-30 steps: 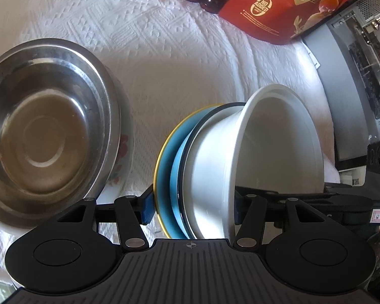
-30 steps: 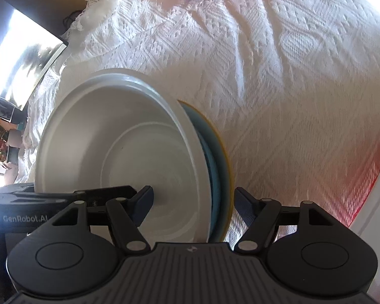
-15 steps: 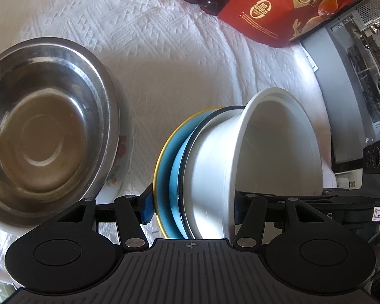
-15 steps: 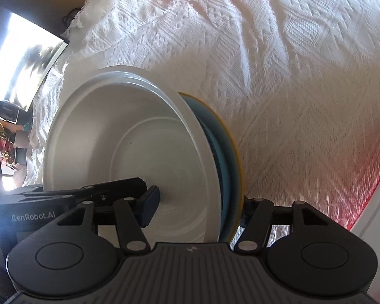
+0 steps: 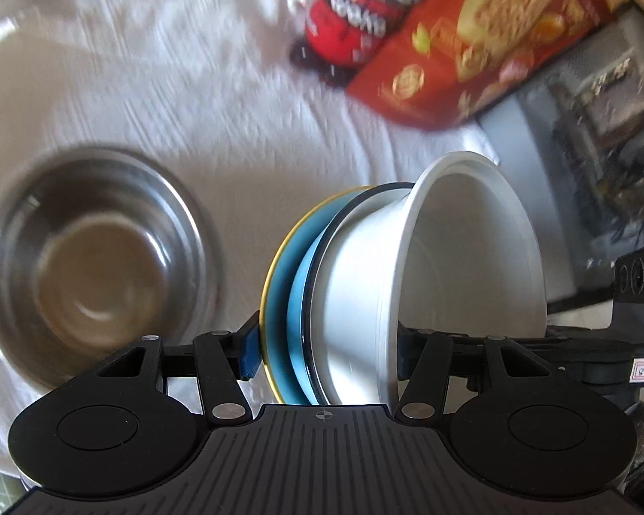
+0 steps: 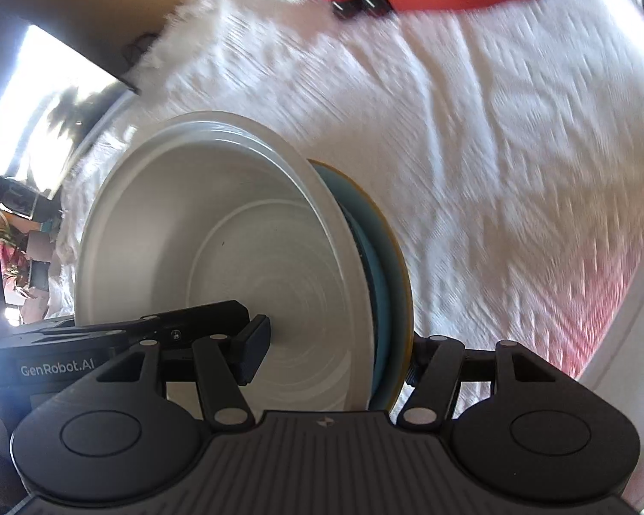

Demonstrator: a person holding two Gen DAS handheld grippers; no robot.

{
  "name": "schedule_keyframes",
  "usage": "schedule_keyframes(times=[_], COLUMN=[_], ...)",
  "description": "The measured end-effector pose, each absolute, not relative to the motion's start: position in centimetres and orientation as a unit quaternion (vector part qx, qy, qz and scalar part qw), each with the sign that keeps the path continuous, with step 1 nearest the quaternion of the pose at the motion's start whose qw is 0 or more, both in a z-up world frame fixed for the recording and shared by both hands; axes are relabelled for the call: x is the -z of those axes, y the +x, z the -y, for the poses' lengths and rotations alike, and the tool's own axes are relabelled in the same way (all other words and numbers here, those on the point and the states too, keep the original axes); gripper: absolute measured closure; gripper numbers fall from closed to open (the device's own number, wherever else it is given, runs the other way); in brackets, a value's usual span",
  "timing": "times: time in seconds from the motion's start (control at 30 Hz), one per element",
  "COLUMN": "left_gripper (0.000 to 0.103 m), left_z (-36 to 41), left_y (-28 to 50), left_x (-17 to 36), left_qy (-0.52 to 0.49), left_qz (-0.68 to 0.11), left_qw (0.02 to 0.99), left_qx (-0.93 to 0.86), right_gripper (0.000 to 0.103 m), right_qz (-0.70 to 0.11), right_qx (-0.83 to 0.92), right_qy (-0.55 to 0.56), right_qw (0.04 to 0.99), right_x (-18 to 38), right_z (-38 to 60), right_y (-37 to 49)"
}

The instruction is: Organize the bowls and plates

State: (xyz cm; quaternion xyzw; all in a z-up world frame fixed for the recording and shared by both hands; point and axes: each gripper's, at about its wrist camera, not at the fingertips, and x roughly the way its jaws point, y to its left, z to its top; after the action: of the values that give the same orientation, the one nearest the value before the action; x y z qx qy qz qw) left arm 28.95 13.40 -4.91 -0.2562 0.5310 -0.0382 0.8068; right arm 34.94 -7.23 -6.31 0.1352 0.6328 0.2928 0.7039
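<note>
A white bowl sits nested on a blue plate with a dark rim and a blue plate with a yellow rim. The stack is tipped on edge and held above the cloth. My left gripper is shut on it, one pad on the yellow-rimmed plate and the other inside the bowl. From the opposite side my right gripper is shut on the same stack, its left pad inside the white bowl, its right finger behind the blue plate. A steel bowl rests on the cloth to the left.
A white textured tablecloth covers the table. At the far edge stand a red toy figure and a red snack bag. A grey computer case stands at the right. A dark screen lies beyond the cloth's left edge.
The right gripper's jaws closed onto the stack. Both grippers then rose with it, so the cloth and steel bowl look farther away; the current views are motion-blurred.
</note>
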Motion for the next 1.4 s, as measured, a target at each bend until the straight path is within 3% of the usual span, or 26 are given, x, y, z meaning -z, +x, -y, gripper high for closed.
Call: schedule_keyframes(times=[0.33, 0.73, 1.0, 1.4], left_gripper=[0.045, 0.045, 0.066, 0.069], left_z=[-23.1, -29.0, -30.0, -29.9], left_y=[25.7, 25.2, 25.7, 25.4], left_x=[1.6, 9.0, 9.6, 9.3], left_qy=[-0.279, -0.346, -0.347, -0.332], left_qz=[-0.482, -0.529, -0.542, -0.54], left_qw=[0.83, 0.773, 0.763, 0.771], left_qx=[-0.021, -0.059, -0.05, -0.061], right_gripper=[0.041, 0.041, 0.038, 0.04], right_qz=[-0.593, -0.669, -0.658, -0.662], right_qx=[-0.362, -0.351, -0.338, -0.336], right_qy=[0.091, 0.034, 0.016, 0.037], right_qw=[0.714, 0.654, 0.673, 0.669], right_x=[1.3, 8.7, 8.5, 7.1], right_z=[-3.1, -13.3, -13.5, -11.6], right_y=[36.4, 37.0, 37.2, 37.6])
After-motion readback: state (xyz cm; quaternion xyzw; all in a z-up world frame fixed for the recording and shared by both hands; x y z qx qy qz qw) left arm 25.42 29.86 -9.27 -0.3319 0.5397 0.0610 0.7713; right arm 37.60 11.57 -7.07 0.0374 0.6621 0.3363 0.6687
